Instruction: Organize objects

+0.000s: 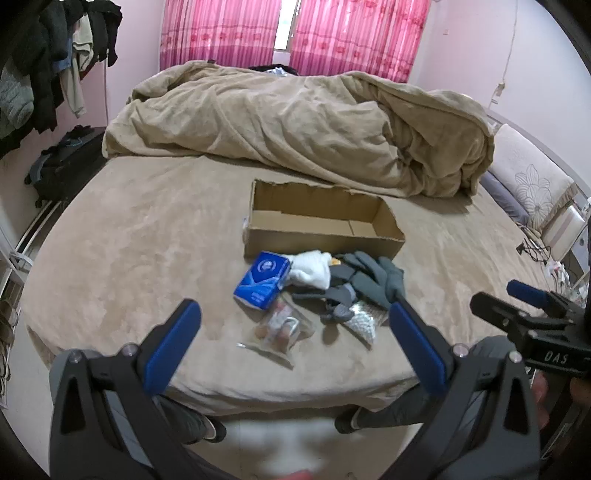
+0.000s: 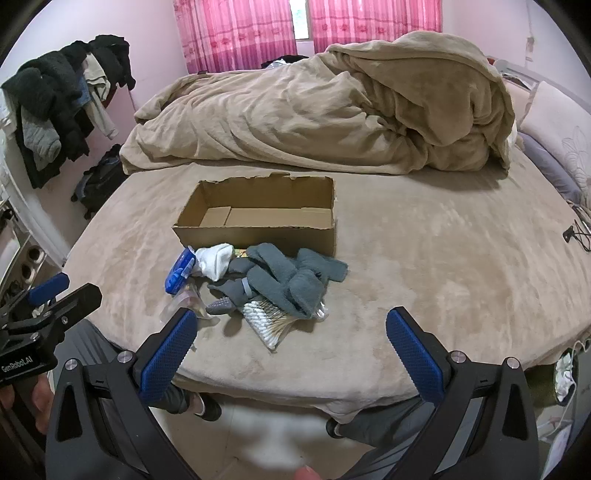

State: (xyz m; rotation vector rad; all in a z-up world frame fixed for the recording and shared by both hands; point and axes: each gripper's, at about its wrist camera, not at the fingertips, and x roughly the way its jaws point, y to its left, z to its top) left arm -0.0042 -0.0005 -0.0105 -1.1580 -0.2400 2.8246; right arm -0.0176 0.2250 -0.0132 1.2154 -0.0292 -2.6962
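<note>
An open, empty cardboard box [image 1: 325, 236] [image 2: 258, 236] sits on the bed. In front of it lies a pile: a blue packet [image 1: 262, 278] [image 2: 179, 275], white socks [image 1: 312, 271] [image 2: 214, 262], grey gloves [image 1: 365, 280] [image 2: 284, 280], a clear bag of small items [image 1: 280, 330] [image 2: 188, 301] and a bag of cotton swabs [image 1: 360, 323] [image 2: 266, 319]. My left gripper [image 1: 291, 314] is open and empty, held above the bed's near edge just short of the pile. My right gripper [image 2: 288, 325] is open and empty, to the right of the left one.
A rumpled beige duvet [image 1: 295, 122] [image 2: 332, 110] lies behind the box. Clothes hang on a rack [image 1: 48, 62] [image 2: 62, 99] at the left, with a dark bag [image 1: 62, 166] on the floor. Pillows [image 1: 528, 184] lie at the right. Pink curtains [image 2: 306, 29] cover the far window.
</note>
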